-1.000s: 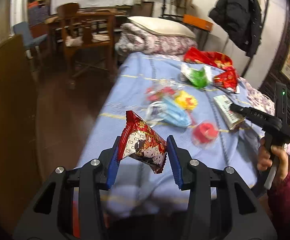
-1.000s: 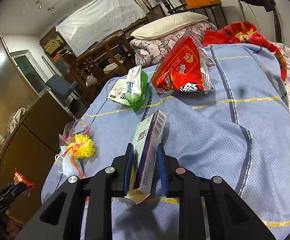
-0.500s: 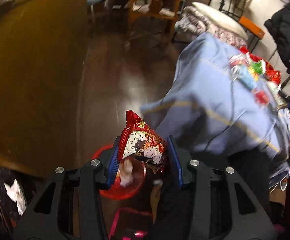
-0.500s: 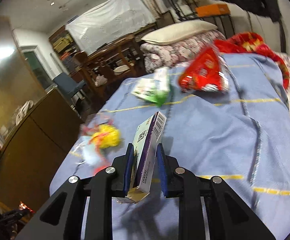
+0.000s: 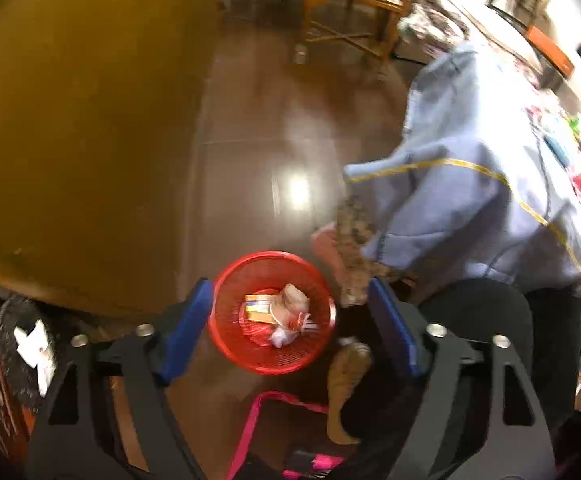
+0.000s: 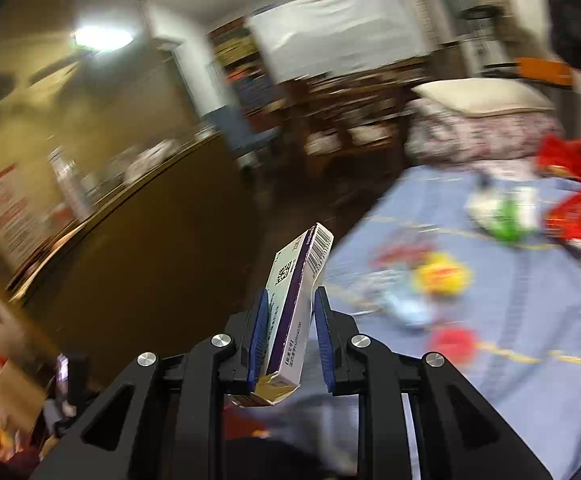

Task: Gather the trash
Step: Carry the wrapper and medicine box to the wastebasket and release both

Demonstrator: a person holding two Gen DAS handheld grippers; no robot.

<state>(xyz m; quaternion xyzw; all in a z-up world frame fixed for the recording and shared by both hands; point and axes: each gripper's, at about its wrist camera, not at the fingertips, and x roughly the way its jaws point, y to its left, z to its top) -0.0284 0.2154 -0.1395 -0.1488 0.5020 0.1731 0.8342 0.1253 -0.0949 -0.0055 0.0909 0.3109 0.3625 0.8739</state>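
Observation:
In the left wrist view my left gripper [image 5: 290,294] points down over a red mesh basket [image 5: 232,344] on the floor. Its jaws are opening and nothing is between them. A crumpled snack packet [image 5: 292,300] lies in the basket with an orange box and other scraps. My right gripper [image 6: 288,306] is shut on a white and purple carton [image 6: 296,280], held in the air beside the bed. On the blue sheet [image 6: 530,320] lie a yellow wrapper [image 6: 442,274], a red piece [image 6: 454,344], a green and white packet [image 6: 504,212] and a red bag [image 6: 574,216].
A wooden cabinet [image 5: 70,140] stands left of the basket, with glossy brown floor [image 5: 274,120] between it and the bed's hanging sheet [image 5: 470,200]. A slippered foot [image 5: 346,376] is right beside the basket. Wooden chairs [image 5: 350,4] stand farther back.
The left gripper has swung from the bed to above the basket and opened; the snack packet has left its jaws. The right gripper has lifted the carton off the bed and turned leftward.

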